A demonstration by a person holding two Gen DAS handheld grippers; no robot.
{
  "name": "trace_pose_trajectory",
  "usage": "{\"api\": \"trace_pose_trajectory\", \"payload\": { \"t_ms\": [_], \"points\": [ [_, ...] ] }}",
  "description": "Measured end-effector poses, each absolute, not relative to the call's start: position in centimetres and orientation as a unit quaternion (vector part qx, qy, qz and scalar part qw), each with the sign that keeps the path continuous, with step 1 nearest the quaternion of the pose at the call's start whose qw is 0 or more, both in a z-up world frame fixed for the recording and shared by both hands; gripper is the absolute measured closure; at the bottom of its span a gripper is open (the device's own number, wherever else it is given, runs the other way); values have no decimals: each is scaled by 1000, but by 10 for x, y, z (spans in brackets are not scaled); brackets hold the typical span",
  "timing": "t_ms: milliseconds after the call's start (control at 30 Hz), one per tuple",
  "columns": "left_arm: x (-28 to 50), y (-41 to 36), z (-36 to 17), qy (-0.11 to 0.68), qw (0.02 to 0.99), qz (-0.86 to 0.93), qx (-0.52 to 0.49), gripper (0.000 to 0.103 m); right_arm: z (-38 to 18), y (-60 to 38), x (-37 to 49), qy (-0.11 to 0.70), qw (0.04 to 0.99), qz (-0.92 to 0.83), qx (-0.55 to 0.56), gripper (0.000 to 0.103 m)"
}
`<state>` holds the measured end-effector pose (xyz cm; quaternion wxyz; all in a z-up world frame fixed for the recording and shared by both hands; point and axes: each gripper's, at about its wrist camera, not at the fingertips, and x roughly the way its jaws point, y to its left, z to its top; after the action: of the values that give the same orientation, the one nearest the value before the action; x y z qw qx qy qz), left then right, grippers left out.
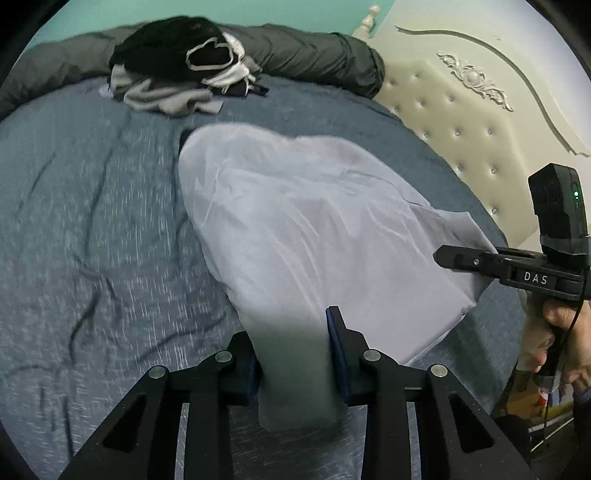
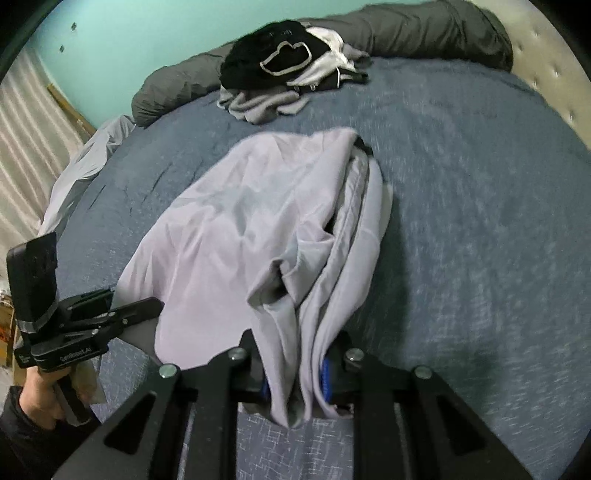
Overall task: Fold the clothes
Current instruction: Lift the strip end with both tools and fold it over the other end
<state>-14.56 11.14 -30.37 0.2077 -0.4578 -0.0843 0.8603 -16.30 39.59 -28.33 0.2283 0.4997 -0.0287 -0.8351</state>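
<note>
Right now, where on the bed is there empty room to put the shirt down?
Bare blue bedspread lies between the pale shirt and the tufted headboard. More lies on the shirt's other side, toward that bed edge. It is crowded at the far side, where the clothes pile sits against the rolled grey quilt.

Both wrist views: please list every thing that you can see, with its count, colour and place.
Garment: one, pale lilac-grey, middle of the bed, near edge gripped at two places.
Clothes pile: one heap, black, white and grey, far part of the bed.
Bed cover: one, blue-grey, under everything.
Rolled quilt: one, dark grey, along the far edge.
Headboard: one, cream, tufted, right side in the left wrist view.
Wall: turquoise, behind the bed.
Curtain: pale, striped, far left in the right wrist view.
Left gripper: black, shut on the garment.
Right gripper: black, shut on the garment.
</note>
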Motion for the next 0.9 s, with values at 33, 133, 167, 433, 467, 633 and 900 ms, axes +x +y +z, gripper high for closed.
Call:
{"api": "trace_pose_trajectory", "payload": {
  "t_ms": [33,133,167,433,467,633,900],
  "points": [
    [-147,115,-297,-81,208,863,-454,70,-277,400,-163,-29,228,-838,495,85],
    [-149,125,-274,-69,210,870,-440,70,-261,403,-167,-30,228,-845,483,86],
    [-150,129,-266,-64,212,873,-435,70,-255,406,-169,-28,227,-848,479,86],
    [-154,181,-215,-36,226,881,-414,71,-208,449,-171,-20,213,-867,449,86],
    [-154,187,-210,-32,228,882,-412,71,-204,454,-171,-19,211,-869,447,87],
    [-159,222,-190,-18,238,884,-401,71,-182,486,-171,-17,200,-878,434,87],
    [-174,285,-164,-5,260,884,-388,71,-148,541,-176,-12,175,-894,413,87]
  ]
}}
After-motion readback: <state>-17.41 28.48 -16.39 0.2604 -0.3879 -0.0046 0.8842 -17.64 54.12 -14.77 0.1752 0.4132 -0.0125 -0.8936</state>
